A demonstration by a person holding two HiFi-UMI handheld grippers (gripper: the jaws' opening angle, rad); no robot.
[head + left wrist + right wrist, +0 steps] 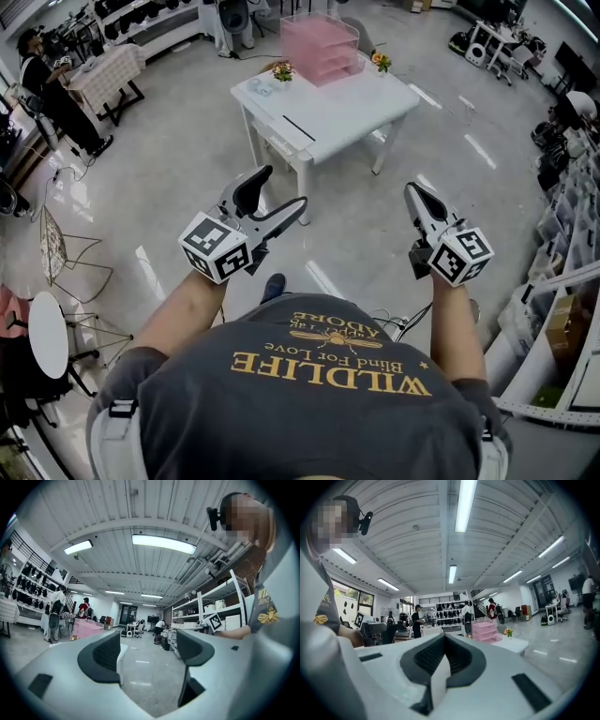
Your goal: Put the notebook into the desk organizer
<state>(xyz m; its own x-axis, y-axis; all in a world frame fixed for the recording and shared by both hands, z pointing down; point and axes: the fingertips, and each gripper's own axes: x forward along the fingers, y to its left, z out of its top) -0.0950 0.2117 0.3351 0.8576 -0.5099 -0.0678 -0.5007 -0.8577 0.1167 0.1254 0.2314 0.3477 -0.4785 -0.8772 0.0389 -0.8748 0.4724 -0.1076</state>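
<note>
You stand well short of table (349, 111); task not begun. Left gripper (283, 187) jaws apart, empty. Right gripper (413, 193) pinched closed, empty. Pink desk organizer (323, 47) sits at table's far end. Notebook too small to pick out.

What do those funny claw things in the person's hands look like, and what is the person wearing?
The light grey left claw and right claw each have two curved jaws lined with black ribbed pads. Each carries a white cube with black square markers at its back. The person wears a dark grey short-sleeved T-shirt with gold lettering.
</note>
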